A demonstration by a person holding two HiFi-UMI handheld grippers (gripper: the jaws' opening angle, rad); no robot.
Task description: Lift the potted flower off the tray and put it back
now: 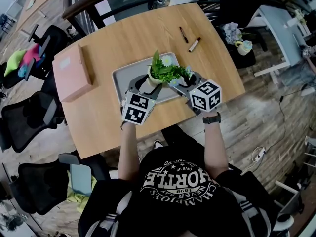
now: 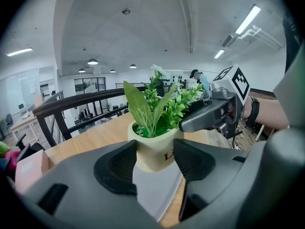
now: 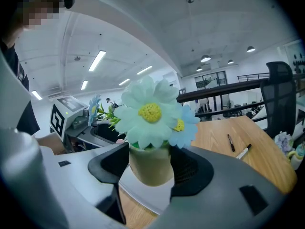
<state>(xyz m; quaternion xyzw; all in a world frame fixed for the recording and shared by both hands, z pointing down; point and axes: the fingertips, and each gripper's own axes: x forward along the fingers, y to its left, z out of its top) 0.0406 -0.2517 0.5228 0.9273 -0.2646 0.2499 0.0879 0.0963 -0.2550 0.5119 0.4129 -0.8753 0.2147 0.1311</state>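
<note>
Both claws are on the potted flower (image 1: 163,73) at once. Left claw (image 2: 153,168): jaws wide apart, pale pot wedged between them, both dark pads pressed on the pot's sides. Right claw (image 3: 151,173): same, spread wide and clamped on the pot body just under the blue-white blooms. Each comes in from the near side, left claw from near-left and right claw from near-right, meeting at the pot.

The pot is upright over the right half of the grey tray (image 1: 124,80), which lies mid-worktop (image 1: 148,33). Both gripper views show tray floor running on under the pot's base. Can't tell if the base is touching or just clear of it; if it is up, it's only slightly.

Elsewhere: pink flat box (image 1: 72,73) at the left end of the worktop, two pens (image 1: 183,34) on the far right part, well apart from the tray.

Step, my read: the carry part of the task, pot gripped by both claws low over the tray, either just picked up or about to be set back. Can't say which from this alone.

Next move needs both claws to travel together at matched height so the pot stays level. To set down, go straight down onto bare tray floor inside the rim, then open both only once the base sits flat. Risk: uneven release tips the pot.
</note>
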